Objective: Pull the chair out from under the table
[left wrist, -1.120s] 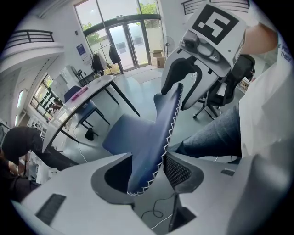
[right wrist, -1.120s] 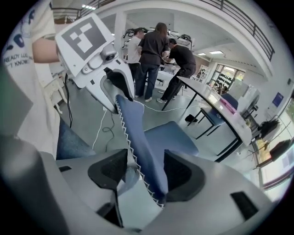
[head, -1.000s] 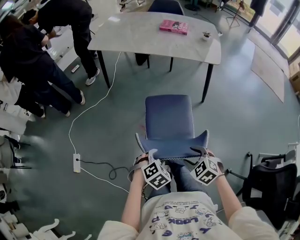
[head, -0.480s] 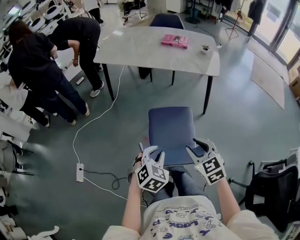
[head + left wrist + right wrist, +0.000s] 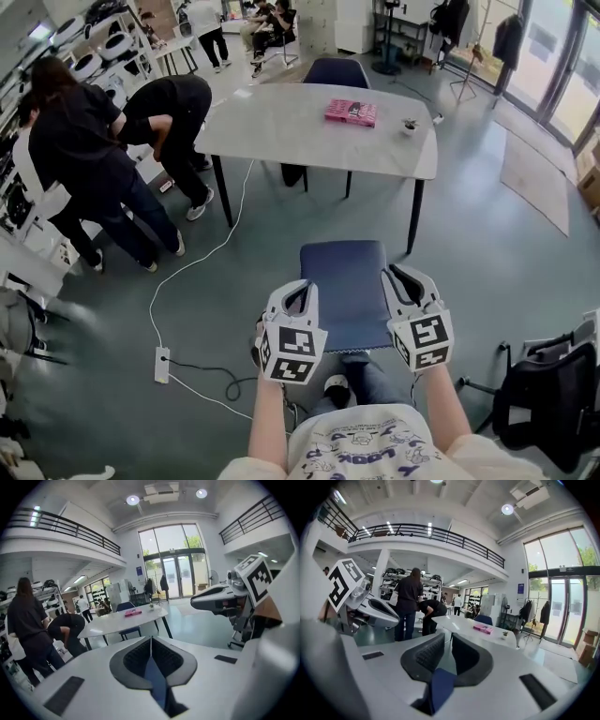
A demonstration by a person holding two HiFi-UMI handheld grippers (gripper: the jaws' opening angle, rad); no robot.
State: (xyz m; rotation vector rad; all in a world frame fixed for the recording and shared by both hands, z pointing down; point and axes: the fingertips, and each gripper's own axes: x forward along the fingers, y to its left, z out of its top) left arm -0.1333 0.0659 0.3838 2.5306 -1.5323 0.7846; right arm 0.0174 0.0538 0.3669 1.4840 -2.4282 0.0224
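- Writing: the marker cube [image 5: 286, 352] on each gripper has a black-and-white square code, no letters.
- The person's shirt [image 5: 361, 448] has printed letters, upside down in the head view and not safely readable.
- The pink book [image 5: 350, 112] on the table [image 5: 281, 131] has cover print too small to read.
- The chair [image 5: 345, 286] is blue and stands on the grey floor, fully clear of the table edge, between the table and the person.
- The left gripper [image 5: 298, 292] is above the seat's near left corner. Its pads are together and have just been closing, with nothing clamped.
- The right gripper [image 5: 401, 281] is above the seat's right edge. Its jaws have just been closing and a thin gap remains between the pads, with nothing in it.
- Neither gripper touches the chair. The seat lies between and below the two, and some blue shows low behind the pads in both gripper views.
- A second blue chair [image 5: 335, 72] is on the far side of the table.
- A white power strip [image 5: 162, 364] with its cable lies on the floor to the left.
- Two people in black [image 5: 84, 159] are bent over at the left.
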